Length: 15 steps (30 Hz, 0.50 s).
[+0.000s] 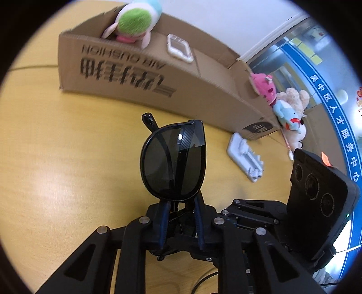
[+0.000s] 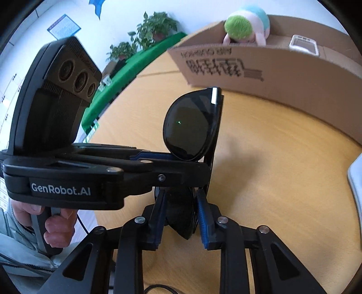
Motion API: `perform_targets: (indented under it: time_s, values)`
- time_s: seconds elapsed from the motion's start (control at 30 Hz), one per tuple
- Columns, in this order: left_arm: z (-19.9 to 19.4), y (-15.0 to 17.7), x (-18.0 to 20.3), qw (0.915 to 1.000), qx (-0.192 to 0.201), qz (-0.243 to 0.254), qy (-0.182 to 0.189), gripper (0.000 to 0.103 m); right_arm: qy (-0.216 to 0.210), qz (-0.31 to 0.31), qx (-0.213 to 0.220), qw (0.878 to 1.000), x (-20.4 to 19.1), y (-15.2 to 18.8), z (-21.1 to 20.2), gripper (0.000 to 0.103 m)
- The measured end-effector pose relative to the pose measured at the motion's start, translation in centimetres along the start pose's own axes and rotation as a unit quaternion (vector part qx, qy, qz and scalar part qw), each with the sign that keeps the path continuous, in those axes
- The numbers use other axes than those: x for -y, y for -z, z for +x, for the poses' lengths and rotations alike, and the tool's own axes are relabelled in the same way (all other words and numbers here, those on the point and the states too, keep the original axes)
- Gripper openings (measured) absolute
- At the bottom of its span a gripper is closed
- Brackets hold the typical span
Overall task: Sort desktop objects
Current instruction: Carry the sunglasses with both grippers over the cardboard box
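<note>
Black folded sunglasses point(image 1: 173, 158) are held up above the wooden table point(image 1: 67, 147). My left gripper point(image 1: 179, 205) is shut on the lower rim of one lens. In the right wrist view the same sunglasses point(image 2: 192, 124) show, with my left gripper point(image 2: 172, 158) reaching in from the left and clamped on them. My right gripper point(image 2: 181, 203) is shut on the lower lens of the sunglasses. A cardboard box point(image 1: 144, 74) stands behind, with a green-and-blue plush point(image 1: 133, 20) and a white case point(image 1: 179, 47) in it.
A white plastic part point(image 1: 245, 156) lies on the table near the box's right corner. Pink and beige plush toys point(image 1: 282, 106) sit at the box's right end. The box point(image 2: 282, 67) spans the back in the right wrist view. Potted plants point(image 2: 156, 27) stand beyond the table.
</note>
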<state>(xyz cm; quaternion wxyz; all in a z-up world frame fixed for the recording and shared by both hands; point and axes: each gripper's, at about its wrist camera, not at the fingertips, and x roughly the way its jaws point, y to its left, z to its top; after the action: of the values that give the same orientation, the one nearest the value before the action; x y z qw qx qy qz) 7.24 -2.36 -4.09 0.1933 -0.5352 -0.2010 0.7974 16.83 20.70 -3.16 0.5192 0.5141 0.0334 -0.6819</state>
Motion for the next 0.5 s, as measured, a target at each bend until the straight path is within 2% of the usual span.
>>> perform_targets:
  time_s: [0.27,0.5]
  values:
    - [-2.5,-3.8,4.7,0.9969,0.039,0.067,0.017,0.019,0.025,-0.013,0.076,0.997,-0.8,-1.8,-5.7,0.022]
    - [-5.6,-9.1,10.7,0.9851,0.089,0.144,0.031,0.019,0.072,-0.043,0.15,0.985,-1.9,-6.9,-10.3,0.021]
